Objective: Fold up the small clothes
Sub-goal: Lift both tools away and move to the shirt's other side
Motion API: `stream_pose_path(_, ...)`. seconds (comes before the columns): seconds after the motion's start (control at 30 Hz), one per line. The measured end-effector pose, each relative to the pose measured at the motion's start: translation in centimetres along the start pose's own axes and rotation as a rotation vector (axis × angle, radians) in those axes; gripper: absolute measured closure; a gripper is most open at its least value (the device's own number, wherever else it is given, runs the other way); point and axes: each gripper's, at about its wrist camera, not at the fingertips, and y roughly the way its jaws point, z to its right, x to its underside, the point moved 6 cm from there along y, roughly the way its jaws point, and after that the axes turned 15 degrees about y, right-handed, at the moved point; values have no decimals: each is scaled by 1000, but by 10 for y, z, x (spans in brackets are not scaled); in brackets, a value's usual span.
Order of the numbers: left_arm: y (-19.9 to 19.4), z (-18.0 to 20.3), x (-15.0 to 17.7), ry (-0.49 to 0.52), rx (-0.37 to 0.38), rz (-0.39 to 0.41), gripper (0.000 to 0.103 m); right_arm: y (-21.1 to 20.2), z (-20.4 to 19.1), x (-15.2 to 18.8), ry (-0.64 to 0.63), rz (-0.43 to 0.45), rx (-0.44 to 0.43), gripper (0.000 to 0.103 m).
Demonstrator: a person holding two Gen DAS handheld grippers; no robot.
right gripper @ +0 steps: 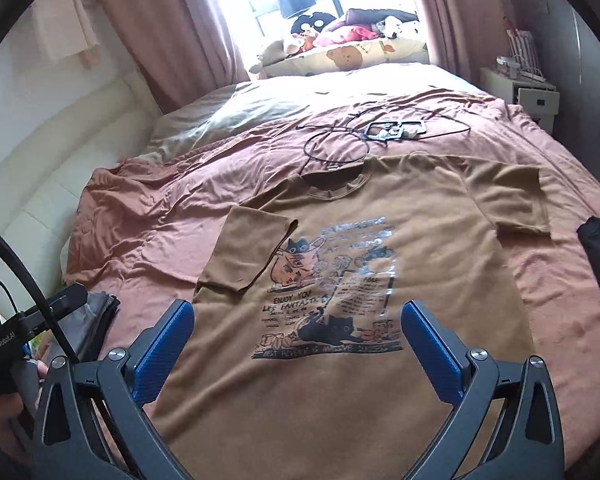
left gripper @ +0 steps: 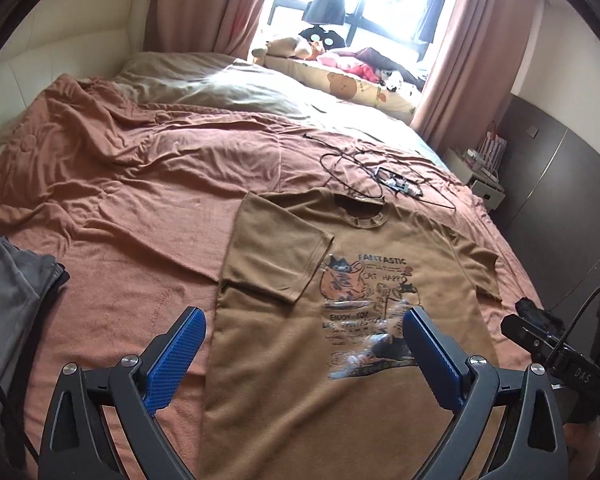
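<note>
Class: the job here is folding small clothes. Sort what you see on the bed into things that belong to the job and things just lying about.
Belongs to the job:
brown T-shirt, one sleeve folded in
left gripper, open
right gripper, open
grey clothes pile

Just lying about:
black cable
soft toys
bear-print pillow

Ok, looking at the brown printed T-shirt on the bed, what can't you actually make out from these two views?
- Brown printed T-shirt: its bottom hem, in both wrist views, hidden behind the gripper frames and cut off by the lower edge.
- Small print under the cat graphic: blurred and glare-washed in the left wrist view.
- Grey folded garment: cut off by the left edge.
- Tangled black cable: the small thing beside it is too small to identify.
</note>
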Motion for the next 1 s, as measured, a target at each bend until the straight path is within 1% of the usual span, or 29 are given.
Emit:
stream_pose_path(0.13, -19, 20, 2, -24, 40, 21, 4, -37, 16, 2, -10, 38, -6, 0)
stream_pose_path(0.2, -29, 31, 3, -31, 56, 36, 4, -55, 27, 2, -12, 66, 14, 0)
stream_pose_path(0.3, -41, 47, 4, -27, 57, 54, 4, -82, 46, 1, -11, 123, 51, 0)
stream_pose_path(0.47, -61, 78, 3, 36, 58, 80, 4, -123, 74, 1, 15, 183, 65, 0)
stream_pose_path(0.53, -67, 92, 3, 60, 59, 78, 4, -136, 82, 2, -12, 210, 113, 0)
stream_pose_path(0.6, -71, 103, 4, 68, 51, 70, 4, -148, 87, 4, -45, 225, 138, 0)
stream_pose_path(0.67, -73, 115, 5, 76, 87, 68, 4, -158, 92, 4, -60, 231, 157, 0)
stream_pose_path(0.77, -77, 136, 5, 112, 106, 71, 4, -166, 103, 0, -55, 238, 201, 0)
stream_pose_path(0.83, -80, 149, 5, 155, 100, 78, 4, -170, 110, -4, -57, 252, 235, 0)
stream_pose_path(0.9, -82, 160, 3, 200, 81, 87, 3, -171, 113, -5, -68, 250, 240, 0)
stream_pose_path(0.97, -81, 166, 1, 212, 65, 93, 3, -168, 118, -7, -78, 240, 250, 0)
stream_pose_path(1.0, -79, 168, 1, 208, 75, 92, 3, -166, 119, -8, -84, 235, 250, 0)
